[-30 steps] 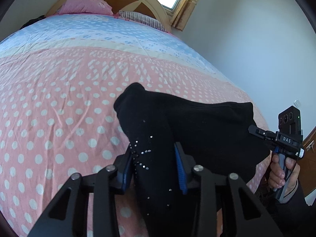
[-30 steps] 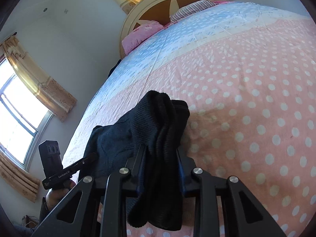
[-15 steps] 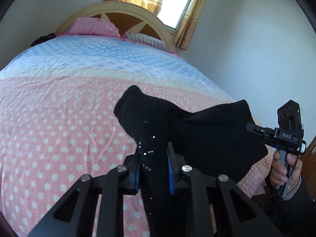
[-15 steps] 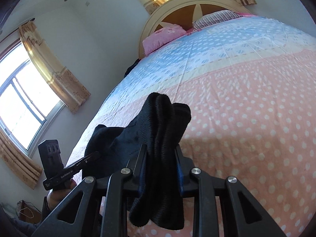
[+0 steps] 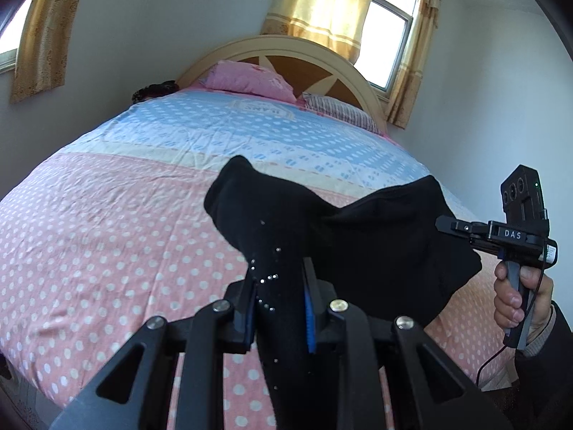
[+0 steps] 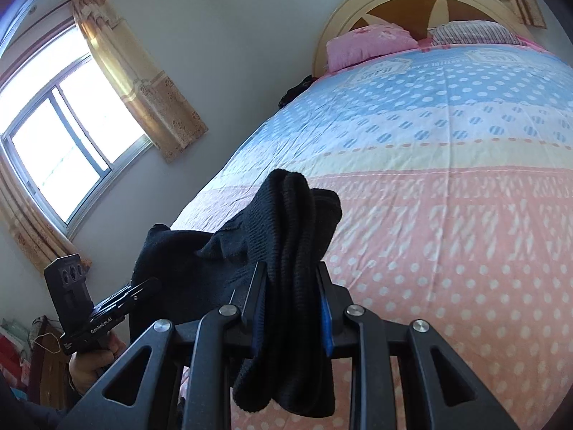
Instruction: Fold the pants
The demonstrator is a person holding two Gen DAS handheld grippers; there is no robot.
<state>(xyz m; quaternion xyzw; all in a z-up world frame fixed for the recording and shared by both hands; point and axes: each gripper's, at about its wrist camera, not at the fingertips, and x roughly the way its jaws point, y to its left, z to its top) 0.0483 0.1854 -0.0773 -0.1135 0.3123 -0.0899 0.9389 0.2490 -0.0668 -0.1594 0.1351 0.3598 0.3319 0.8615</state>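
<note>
Black pants [image 5: 376, 247] with small sparkly studs hang stretched between my two grippers, lifted above the bed. My left gripper [image 5: 279, 286] is shut on one bunched end of the pants. My right gripper [image 6: 292, 283] is shut on the other bunched, ribbed end [image 6: 290, 222]. In the left wrist view the right gripper [image 5: 444, 223] shows at the far right, held by a hand. In the right wrist view the left gripper [image 6: 152, 283] shows at the lower left.
The bed [image 5: 107, 222] has a pink and blue polka-dot cover. A pink pillow [image 5: 250, 79] and a striped pillow [image 5: 340, 111] lie by the curved headboard [image 5: 286, 50]. Curtained windows are behind and to the left. A dark item [image 5: 154, 89] lies beside the pillows.
Both grippers have tilted up and risen with the pants, so the headboard, walls and windows have come into view. Both stay shut on the pants.
</note>
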